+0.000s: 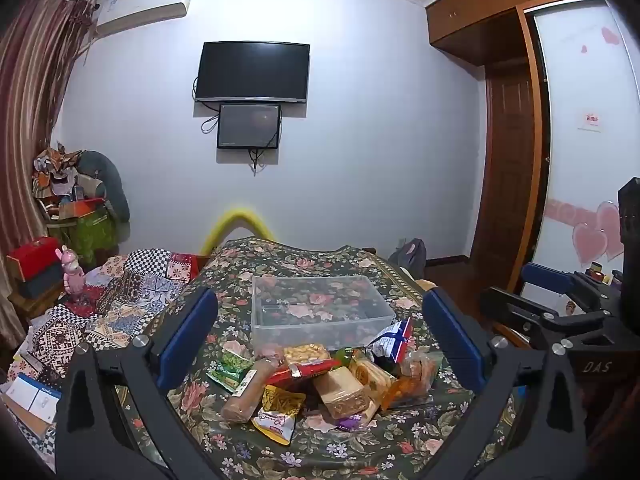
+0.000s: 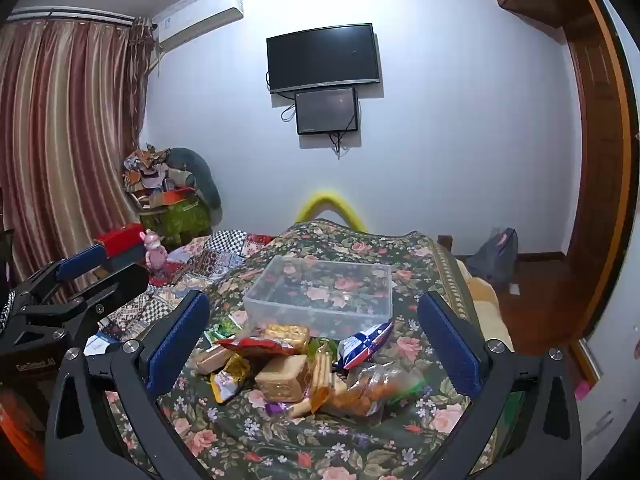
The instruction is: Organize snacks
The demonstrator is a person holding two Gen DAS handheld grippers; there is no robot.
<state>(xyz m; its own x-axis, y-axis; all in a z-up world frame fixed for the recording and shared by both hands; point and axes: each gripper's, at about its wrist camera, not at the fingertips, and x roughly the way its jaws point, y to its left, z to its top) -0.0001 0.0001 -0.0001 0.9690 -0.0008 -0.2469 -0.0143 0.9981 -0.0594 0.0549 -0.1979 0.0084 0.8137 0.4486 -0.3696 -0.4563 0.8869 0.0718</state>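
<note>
Two grippers hang spread wide over a flowered bedspread (image 1: pixel 280 452), nothing between their blue pads. The left gripper (image 1: pixel 320 340) frames a heap of snacks (image 1: pixel 320 380) at its 12 o'clock; the right gripper (image 2: pixel 314 336) frames the same heap (image 2: pixel 304 372) from a little to the side. Neither touches a packet. In the left view, the right gripper's dark frame juts in at 3 o'clock; in the right view, the left gripper's shows at 9 o'clock. In the heap lie a yellow pouch (image 1: pixel 276 412), a tan block (image 1: pixel 340 392), a red packet (image 1: pixel 300 372) and a blue-and-white bag (image 1: pixel 390 340). Just beyond the heap, still at 12 o'clock, stands a clear bin (image 1: pixel 320 308) with no snacks inside, its floor showing the roses beneath. A patchwork quilt (image 1: pixel 120 300) spreads at 10 o'clock. On the far wall hangs a dark TV (image 1: pixel 252 72) above a smaller screen (image 1: pixel 248 126).
</note>
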